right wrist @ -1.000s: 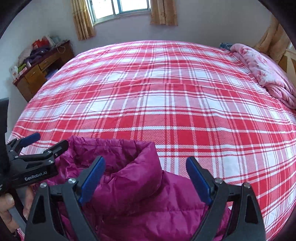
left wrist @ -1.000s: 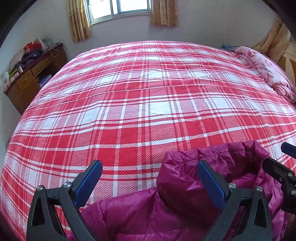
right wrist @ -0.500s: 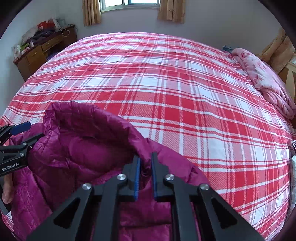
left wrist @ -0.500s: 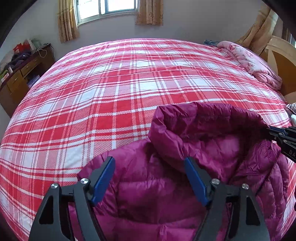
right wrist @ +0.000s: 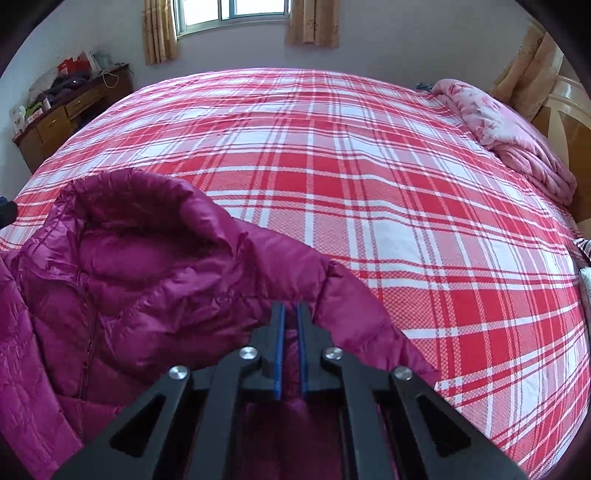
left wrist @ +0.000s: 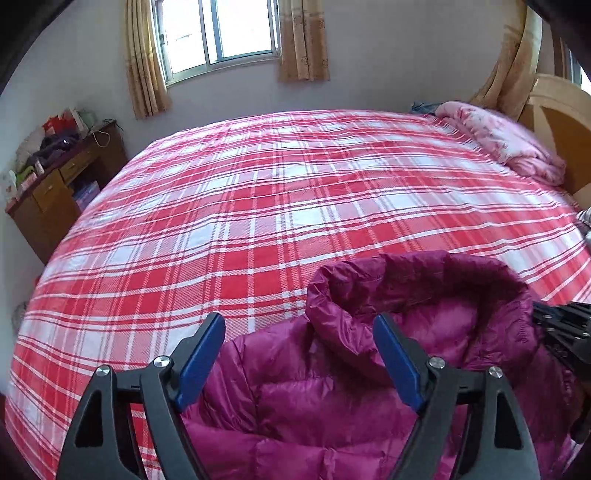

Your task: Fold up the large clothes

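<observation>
A magenta puffer jacket [left wrist: 332, 398] lies at the near edge of a bed with a red and white plaid cover [left wrist: 295, 192], its collar standing up. My left gripper [left wrist: 298, 319] hangs over the jacket's left shoulder. Its jaws are opening, the shoulder and collar edge lie between the blue pads, and neither pad presses the fabric. My right gripper [right wrist: 290, 308] is shut on a fold of the jacket [right wrist: 129, 280] at the right shoulder, just beside the collar. The right gripper's black tip [left wrist: 565, 325] also shows at the collar's far side in the left wrist view.
A pink floral quilt [right wrist: 517, 147] is bunched at the bed's right end by a wooden headboard [left wrist: 554, 110]. A cluttered wooden desk [left wrist: 55, 181] stands left of the bed. A curtained window [left wrist: 221, 33] is in the back wall.
My right gripper has closed on the jacket's shoulder fold. The left gripper has shifted over the other shoulder with its jaws a little narrower. The collar now sits farther onto the bed.
</observation>
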The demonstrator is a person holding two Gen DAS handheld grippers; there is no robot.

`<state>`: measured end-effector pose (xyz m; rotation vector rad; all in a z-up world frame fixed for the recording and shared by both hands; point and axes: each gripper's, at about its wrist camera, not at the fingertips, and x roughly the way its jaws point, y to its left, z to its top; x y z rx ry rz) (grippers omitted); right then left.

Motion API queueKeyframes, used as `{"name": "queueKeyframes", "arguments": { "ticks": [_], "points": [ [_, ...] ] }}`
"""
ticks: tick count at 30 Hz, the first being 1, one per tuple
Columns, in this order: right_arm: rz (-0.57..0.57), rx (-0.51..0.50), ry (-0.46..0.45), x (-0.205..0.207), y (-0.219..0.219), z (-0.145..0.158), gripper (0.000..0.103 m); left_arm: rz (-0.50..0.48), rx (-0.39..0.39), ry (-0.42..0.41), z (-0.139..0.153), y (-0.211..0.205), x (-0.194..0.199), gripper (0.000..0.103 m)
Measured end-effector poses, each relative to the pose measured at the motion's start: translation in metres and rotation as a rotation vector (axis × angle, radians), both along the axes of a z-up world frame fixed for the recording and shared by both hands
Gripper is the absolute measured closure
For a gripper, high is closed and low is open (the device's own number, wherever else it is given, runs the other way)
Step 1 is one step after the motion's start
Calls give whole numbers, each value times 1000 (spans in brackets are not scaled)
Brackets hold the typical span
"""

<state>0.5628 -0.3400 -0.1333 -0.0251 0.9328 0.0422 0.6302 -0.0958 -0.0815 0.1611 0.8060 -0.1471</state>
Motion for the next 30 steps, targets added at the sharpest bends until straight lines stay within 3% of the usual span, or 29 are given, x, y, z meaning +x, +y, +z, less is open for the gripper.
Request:
{"name": "queueKeyframes", "arguments": {
  "ticks": [3, 4, 5, 6, 7, 8, 9, 10, 14, 17, 19, 21, 23, 24, 27, 29, 30],
  "points": [
    [25, 78, 4, -1, -3, 2, 95, -33, 88, 65, -25, -16, 15, 20],
    [28, 106, -4, -2, -4, 4, 87, -15, 100, 67, -31, -16, 19, 20],
    [26, 127, -16, -3, -5, 8, 76, -4, 91, 72, -34, -14, 22, 20],
    [22, 142, -38, -4, -5, 12, 41, -14, 57, 80, -36, -12, 23, 22],
    [12, 148, -79, -7, -5, 19, 17, -25, 40, 75, -37, -10, 23, 28],
    [13, 145, -116, -9, -4, 26, 15, -43, 40, 68, -39, -11, 21, 56],
    [21, 134, -125, -6, 0, 30, 16, -65, 44, 78, -40, -14, 20, 88],
    [32, 117, -123, -3, 5, 33, 20, -86, 46, 93, -43, -15, 19, 93],
    [52, 81, -112, 16, 22, 37, 26, -114, 93, 45, -42, -18, 5, 97],
    [40, 121, -97, 26, 21, 35, 26, -126, 79, 27, -36, -12, -6, 98],
    [43, 148, -84, 27, 18, 35, 32, -128, 74, 15, -33, -7, -12, 98],
    [18, 213, -121, 21, 9, 44, 32, -129, 61, 25, -34, -2, -15, 98],
    [-33, 264, -188, 13, -1, 56, 25, -130, 48, 31, -36, 1, -17, 98],
    [-45, 266, -195, 14, -1, 58, 14, -130, 46, 30, -36, 2, -18, 98],
    [3, 178, -114, 27, 15, 47, 12, -128, 30, 30, -37, 6, -23, 98],
    [39, 70, -73, 30, 30, 34, 20, -130, 24, 32, -38, 7, -27, 98],
    [51, 30, -59, 30, 33, 29, 47, -133, 26, 31, -38, 8, -29, 98]
  ]
}}
